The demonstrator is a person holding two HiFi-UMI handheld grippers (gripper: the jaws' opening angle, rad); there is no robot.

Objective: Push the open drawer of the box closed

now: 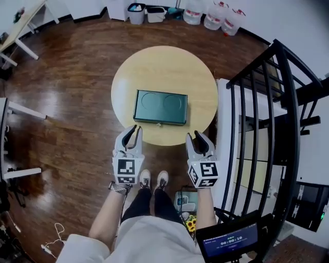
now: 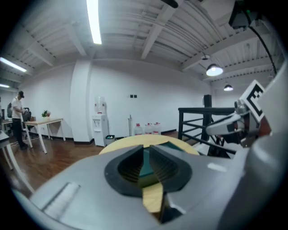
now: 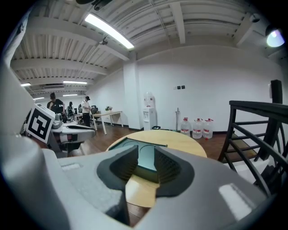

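1. Shoes (image 1: 153, 179) and dark trousers of the person show nearest, standing on the wooden floor just short of the round table (image 1: 154, 67).
2. Both tools hover above the table's near edge. The left gripper (image 1: 134, 132) has its jaws drawn to a narrow slit with nothing between them. The right gripper (image 1: 197, 137) stands wider apart, also empty. Neither touches anything.
3. Farther on, the green box (image 1: 160, 107) lies flat near the table's middle, closer to the near edge. A small pull (image 1: 159, 124) shows on its near face. How far the drawer stands out cannot be told from above.
4. By judgement, this is the approach step, with no contact made yet. The next move calls for bringing one gripper down to the near face and pressing it straight away from the person. The other may need to brace the far side, since the box could slide.
5. Water bottles (image 1: 216, 15) stand by the far wall, and a black railing (image 1: 267, 102) runs along the right.
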